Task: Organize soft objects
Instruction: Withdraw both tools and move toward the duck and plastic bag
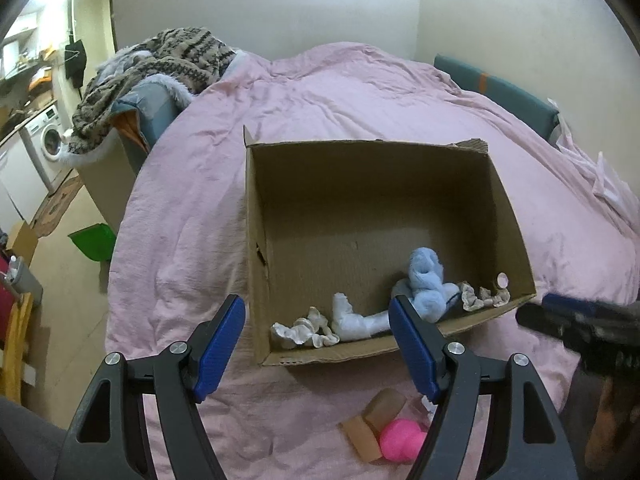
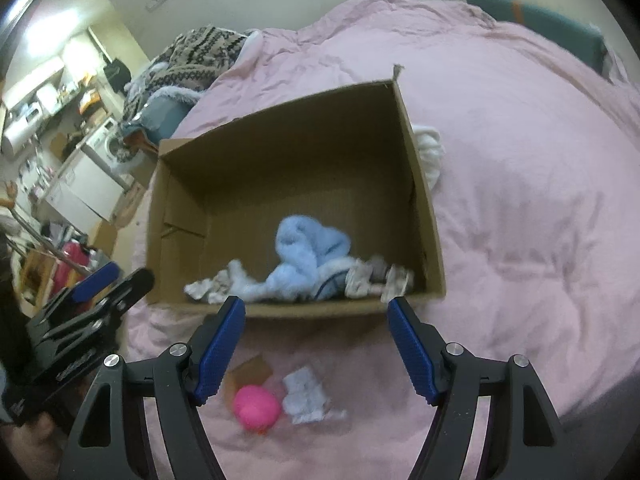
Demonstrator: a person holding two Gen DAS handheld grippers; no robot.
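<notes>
An open cardboard box [image 1: 508, 200] [image 2: 424, 208] stands on the pink bed. Inside lie a light blue plush toy [image 1: 426, 282] [image 2: 308, 252], a white sock [image 1: 356, 318] and crumpled pale cloths [image 1: 304, 330] [image 2: 380, 276]. In front of the box lie a pink ball [image 1: 402, 438] [image 2: 256, 406], tan sponge blocks [image 1: 374, 420] [image 2: 250, 370] and a white crumpled cloth [image 2: 306, 396]. My left gripper [image 1: 318, 344] is open and empty above the box's near edge. My right gripper [image 2: 316, 340] is open and empty above the loose items; it shows in the left wrist view [image 1: 560, 312].
A pink duvet [image 1: 320, 92] [image 2: 520, 160] covers the bed. A patterned blanket pile [image 1: 160, 68] [image 2: 192, 60] lies at the far left. A white cloth [image 2: 430, 148] lies behind the box's right wall. A green bin [image 1: 92, 240] stands on the floor at left.
</notes>
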